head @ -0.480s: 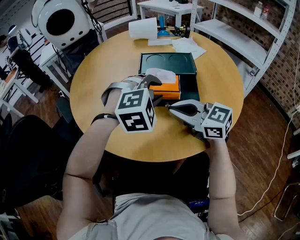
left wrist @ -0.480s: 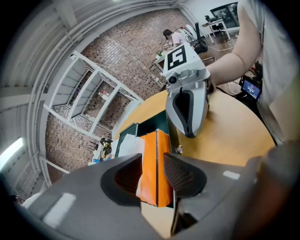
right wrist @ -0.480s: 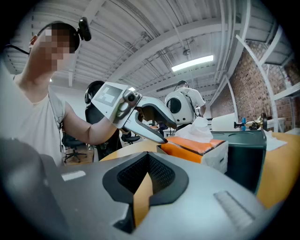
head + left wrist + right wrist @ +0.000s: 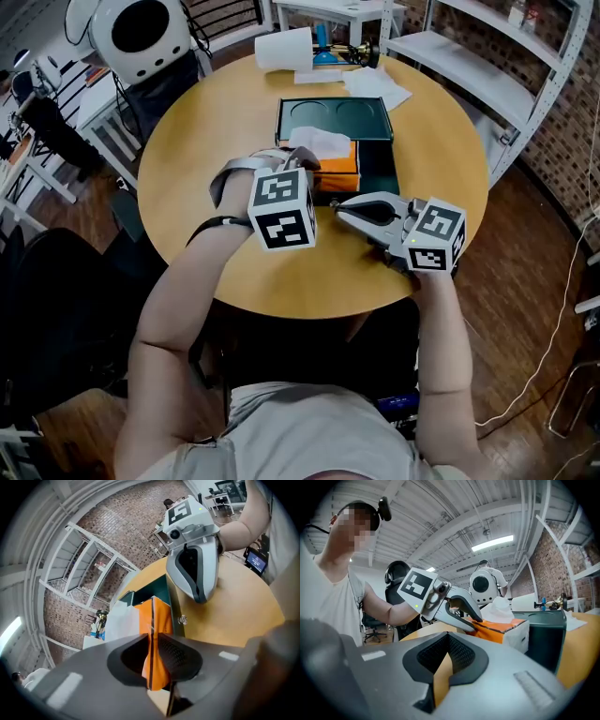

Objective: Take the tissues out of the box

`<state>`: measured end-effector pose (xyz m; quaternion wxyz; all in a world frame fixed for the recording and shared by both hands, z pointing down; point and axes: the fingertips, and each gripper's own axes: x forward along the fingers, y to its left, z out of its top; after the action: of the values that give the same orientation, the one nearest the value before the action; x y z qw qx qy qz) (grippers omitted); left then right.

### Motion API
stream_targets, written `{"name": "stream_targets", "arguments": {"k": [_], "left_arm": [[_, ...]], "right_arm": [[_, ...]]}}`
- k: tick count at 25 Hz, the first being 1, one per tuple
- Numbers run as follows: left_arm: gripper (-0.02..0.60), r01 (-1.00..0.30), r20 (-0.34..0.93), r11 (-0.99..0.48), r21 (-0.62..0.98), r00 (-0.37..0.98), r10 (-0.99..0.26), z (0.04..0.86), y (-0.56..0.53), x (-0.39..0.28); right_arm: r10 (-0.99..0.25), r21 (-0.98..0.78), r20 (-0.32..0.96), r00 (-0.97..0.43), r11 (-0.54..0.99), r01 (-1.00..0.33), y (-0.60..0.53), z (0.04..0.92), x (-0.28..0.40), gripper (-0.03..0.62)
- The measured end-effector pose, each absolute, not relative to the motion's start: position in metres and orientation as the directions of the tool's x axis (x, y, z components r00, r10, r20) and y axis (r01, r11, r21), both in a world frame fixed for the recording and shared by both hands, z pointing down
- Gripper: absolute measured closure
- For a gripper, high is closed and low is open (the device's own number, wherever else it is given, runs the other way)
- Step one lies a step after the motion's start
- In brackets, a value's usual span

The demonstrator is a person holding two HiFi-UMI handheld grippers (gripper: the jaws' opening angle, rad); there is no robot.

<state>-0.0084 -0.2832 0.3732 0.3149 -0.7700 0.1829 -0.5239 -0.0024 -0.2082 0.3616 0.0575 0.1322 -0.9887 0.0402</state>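
An orange-topped tissue box (image 4: 337,172) stands on a dark green tray (image 4: 337,117) on the round wooden table (image 4: 216,141). A white tissue (image 4: 322,143) sticks up from its slot. My left gripper (image 4: 309,167) points down at the box's near left corner and is shut on the orange top edge (image 4: 157,620), which shows pinched between the pads in the left gripper view. In the right gripper view the box (image 4: 506,629) and tissue (image 4: 499,609) lie straight ahead. My right gripper (image 4: 339,210) hovers level just in front of the box, shut with nothing in it.
A white paper roll (image 4: 286,52) and loose white sheets (image 4: 375,89) lie at the table's far edge. A white round device (image 4: 141,33) stands beyond the table at the left, and metal shelving (image 4: 487,66) at the right. Bare wood lies in front of the grippers.
My left hand has shifted slightly right toward the box, still gripping its edge. The right gripper has stayed about where it was.
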Motion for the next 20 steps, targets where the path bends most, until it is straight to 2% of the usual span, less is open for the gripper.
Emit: {"name": "stream_targets", "arguments": {"k": [3, 7, 14, 17, 20], "left_arm": [[0.541, 0.02, 0.673, -0.727, -0.686, 0.397, -0.624, 0.371, -0.283, -0.01], [0.551, -0.022, 0.607, -0.678, -0.735, 0.424, -0.672, 0.355, -0.284, -0.01], [0.554, -0.147, 0.415, -0.533, -0.833, 0.47, -0.779, 0.298, -0.278, -0.025], [0.554, -0.209, 0.332, -0.454, -0.866, 0.438, -0.835, 0.274, -0.28, -0.05], [0.554, -0.259, 0.305, -0.4, -0.879, 0.341, -0.889, 0.267, -0.294, -0.093]], "right_arm": [[-0.257, -0.065, 0.125, -0.958, 0.962, -0.267, -0.208, 0.362, -0.003, 0.592], [-0.257, -0.065, 0.125, -0.958, 0.962, -0.266, -0.208, 0.362, -0.003, 0.592], [-0.257, -0.066, 0.124, -0.958, 0.962, -0.267, -0.208, 0.362, -0.002, 0.592], [-0.257, -0.066, 0.124, -0.958, 0.962, -0.267, -0.209, 0.362, -0.003, 0.592], [-0.258, -0.065, 0.125, -0.958, 0.961, -0.267, -0.209, 0.361, -0.003, 0.592]]}}
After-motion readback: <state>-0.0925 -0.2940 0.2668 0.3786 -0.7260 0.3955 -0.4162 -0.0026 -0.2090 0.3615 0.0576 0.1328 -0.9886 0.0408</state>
